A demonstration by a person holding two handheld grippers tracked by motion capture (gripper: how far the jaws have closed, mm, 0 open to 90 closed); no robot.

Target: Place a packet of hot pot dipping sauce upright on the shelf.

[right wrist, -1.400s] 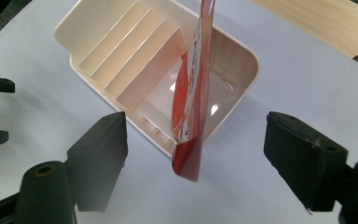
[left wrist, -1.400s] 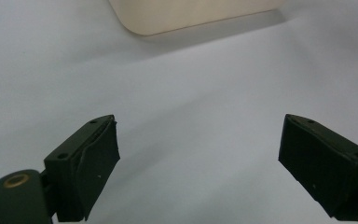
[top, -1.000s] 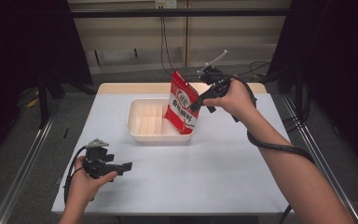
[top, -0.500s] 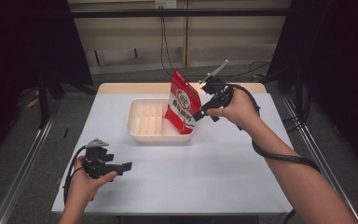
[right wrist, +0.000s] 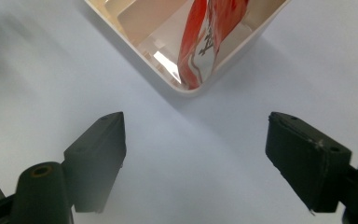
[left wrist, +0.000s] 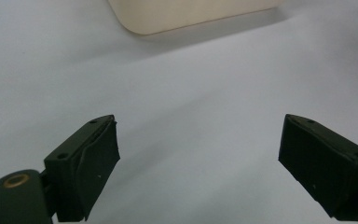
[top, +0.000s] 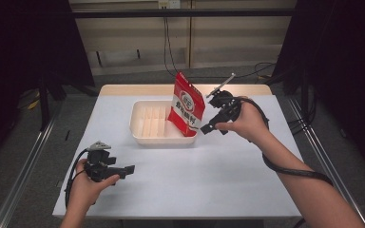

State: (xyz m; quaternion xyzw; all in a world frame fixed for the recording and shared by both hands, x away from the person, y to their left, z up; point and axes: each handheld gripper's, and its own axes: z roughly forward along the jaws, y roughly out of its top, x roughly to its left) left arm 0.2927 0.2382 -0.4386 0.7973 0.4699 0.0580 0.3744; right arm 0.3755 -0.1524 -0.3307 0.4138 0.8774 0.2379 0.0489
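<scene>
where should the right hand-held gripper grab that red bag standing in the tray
Probably the top edge of the red bag, coming from above on its right. It stands tilted in the right end of the tray, so only its flat upper part is free. The right hand-held gripper is open beside it.

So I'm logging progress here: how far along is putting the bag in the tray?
Done: the red bag stands in the tray, leaning at its right end. In hand: nothing; the right gripper is open beside the tray, empty. The left gripper sits open on the table. Left: perhaps only pulling away.
</scene>
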